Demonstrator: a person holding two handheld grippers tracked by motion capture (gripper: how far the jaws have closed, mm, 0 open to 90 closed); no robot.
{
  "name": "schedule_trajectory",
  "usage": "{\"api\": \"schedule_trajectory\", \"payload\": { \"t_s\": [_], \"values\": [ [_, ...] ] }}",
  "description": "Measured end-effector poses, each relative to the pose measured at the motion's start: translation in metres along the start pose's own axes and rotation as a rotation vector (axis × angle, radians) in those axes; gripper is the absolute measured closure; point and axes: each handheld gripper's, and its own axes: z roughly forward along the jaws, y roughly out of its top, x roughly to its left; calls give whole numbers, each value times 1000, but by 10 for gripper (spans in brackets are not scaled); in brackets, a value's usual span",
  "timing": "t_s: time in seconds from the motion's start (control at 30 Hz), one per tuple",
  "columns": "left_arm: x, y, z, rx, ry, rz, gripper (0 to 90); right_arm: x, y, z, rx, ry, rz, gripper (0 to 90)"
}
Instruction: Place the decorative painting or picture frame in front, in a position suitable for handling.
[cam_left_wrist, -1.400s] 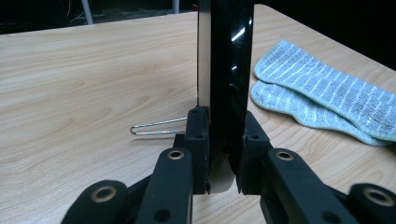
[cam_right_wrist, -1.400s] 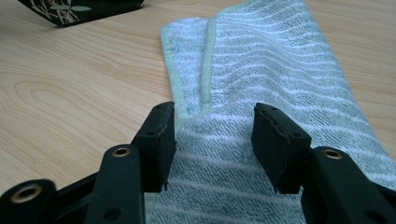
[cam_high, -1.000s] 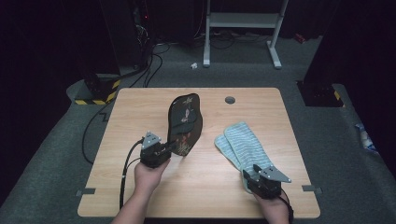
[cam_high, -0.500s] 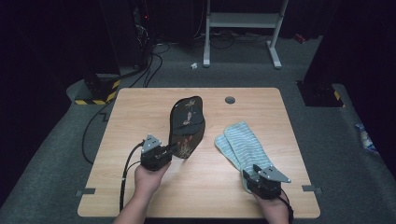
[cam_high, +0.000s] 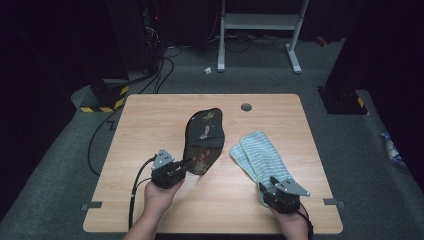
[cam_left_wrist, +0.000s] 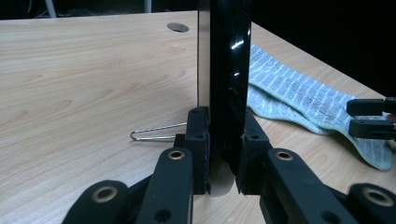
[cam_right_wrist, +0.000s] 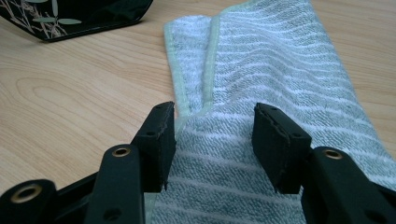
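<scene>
A black lacquered tray (cam_high: 205, 134) with a painted plant pattern stands tilted up on its edge in the middle of the wooden table (cam_high: 150, 120). My left gripper (cam_high: 189, 166) is shut on its near rim. In the left gripper view the tray (cam_left_wrist: 224, 70) rises edge-on between the two pads of my left gripper (cam_left_wrist: 223, 140). A folded, pale blue striped towel (cam_high: 257, 155) lies flat to the right of the tray. My right gripper (cam_high: 264, 189) rests on the towel's near end. Its jaws stand apart over the towel (cam_right_wrist: 271, 60), and the right gripper (cam_right_wrist: 215, 126) is open.
A bent metal wire (cam_left_wrist: 154, 132) lies on the table just left of the tray. A round cable hole (cam_high: 246, 107) sits near the far edge. Beyond the table are floor cables, a white frame (cam_high: 260, 30) and a yellow-black striped base (cam_high: 102, 102).
The left hand and the tray have shifted very slightly toward the near edge. The right gripper has kept still on the towel.
</scene>
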Motion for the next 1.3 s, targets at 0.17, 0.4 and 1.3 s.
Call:
{"api": "schedule_trajectory", "payload": {
  "t_s": [0.17, 0.4, 1.3],
  "values": [
    [-3, -3, -5, 0, -10, 9, 781, 0, 0, 0, 0, -1, -2, 487],
    [-6, -7, -16, 6, -12, 14, 782, 1, 0, -1, 0, -4, -5, 487],
    [-11, 9, -3, -44, 22, 45, 667, 2, 0, -1, 0, -2, -7, 486]
  ]
}}
